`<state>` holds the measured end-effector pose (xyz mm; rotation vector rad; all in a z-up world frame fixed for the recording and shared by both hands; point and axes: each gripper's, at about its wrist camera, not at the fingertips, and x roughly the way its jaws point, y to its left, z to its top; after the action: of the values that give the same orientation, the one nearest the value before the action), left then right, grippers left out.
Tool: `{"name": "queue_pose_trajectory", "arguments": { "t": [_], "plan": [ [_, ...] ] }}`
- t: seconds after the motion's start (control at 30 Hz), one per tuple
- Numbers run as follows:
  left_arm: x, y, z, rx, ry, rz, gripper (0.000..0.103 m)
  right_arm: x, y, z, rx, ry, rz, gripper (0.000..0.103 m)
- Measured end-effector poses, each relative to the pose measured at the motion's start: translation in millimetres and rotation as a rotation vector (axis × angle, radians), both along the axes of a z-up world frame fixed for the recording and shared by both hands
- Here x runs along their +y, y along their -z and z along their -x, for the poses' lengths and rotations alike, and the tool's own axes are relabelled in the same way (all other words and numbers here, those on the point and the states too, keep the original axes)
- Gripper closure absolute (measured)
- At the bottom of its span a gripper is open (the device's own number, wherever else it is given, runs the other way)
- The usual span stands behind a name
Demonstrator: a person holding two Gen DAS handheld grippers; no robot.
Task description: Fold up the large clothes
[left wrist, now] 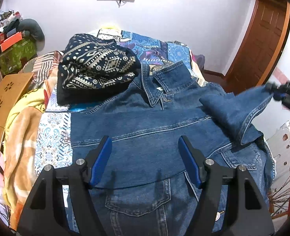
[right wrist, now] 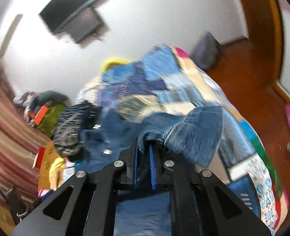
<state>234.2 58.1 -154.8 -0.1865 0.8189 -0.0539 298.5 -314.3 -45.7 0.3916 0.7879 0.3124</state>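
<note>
A blue denim jacket (left wrist: 145, 129) lies front up on a patterned bedspread (left wrist: 52, 137), with one sleeve folded across its chest. My left gripper (left wrist: 145, 147) is open and empty, just above the folded sleeve. My right gripper (left wrist: 272, 92) is shut on the cuff of the other sleeve (left wrist: 235, 108) and holds it raised off the jacket's right side. In the blurred right wrist view the cuff (right wrist: 194, 137) sits pinched between the blue pads of the right gripper (right wrist: 144, 147).
A folded dark garment with a pale geometric print (left wrist: 97, 68) lies on the bed beyond the jacket's collar. A wooden cabinet (left wrist: 5, 98) and a cluttered pile (left wrist: 13, 39) stand at the left. A wooden door (left wrist: 262, 45) is at the right.
</note>
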Motion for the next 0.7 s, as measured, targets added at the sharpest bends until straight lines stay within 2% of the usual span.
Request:
{"name": "queue_pose_trajectory", "arguments": {
  "t": [0.1, 0.23, 0.3, 0.43, 0.53, 0.6, 0.7],
  "plan": [
    [6.3, -5.3, 4.5, -0.015, -0.007, -0.002, 0.034, 36.8, -20.7, 4.4, -0.066, -0.096, 0.009, 0.094],
    [15.9, -11.8, 13.2, -0.038, -0.024, -0.011, 0.034, 95.6, -29.8, 5.9, -0.084, -0.263, 0.029, 0.094],
    [22.1, -14.1, 18.7, -0.047, -0.032, -0.008, 0.034, 120.5, -23.4, 6.7, -0.066, -0.335, 0.037, 0.094],
    [34.5, -14.4, 27.7, -0.048, -0.055, 0.0, 0.034, 184.7, 8.7, 10.9, 0.028, -0.494, 0.109, 0.094],
    [45.3, -11.4, 32.7, -0.036, -0.076, 0.004, 0.034, 223.8, 37.7, 15.0, 0.111, -0.576, 0.217, 0.094],
    [50.2, -9.6, 35.4, -0.033, -0.088, 0.005, 0.034, 238.7, 48.5, 22.8, 0.132, -0.627, 0.252, 0.094],
    [57.8, -5.6, 38.8, -0.024, -0.107, 0.014, 0.034, 249.6, 48.3, 32.1, 0.127, -0.684, 0.28, 0.093]
  ]
}}
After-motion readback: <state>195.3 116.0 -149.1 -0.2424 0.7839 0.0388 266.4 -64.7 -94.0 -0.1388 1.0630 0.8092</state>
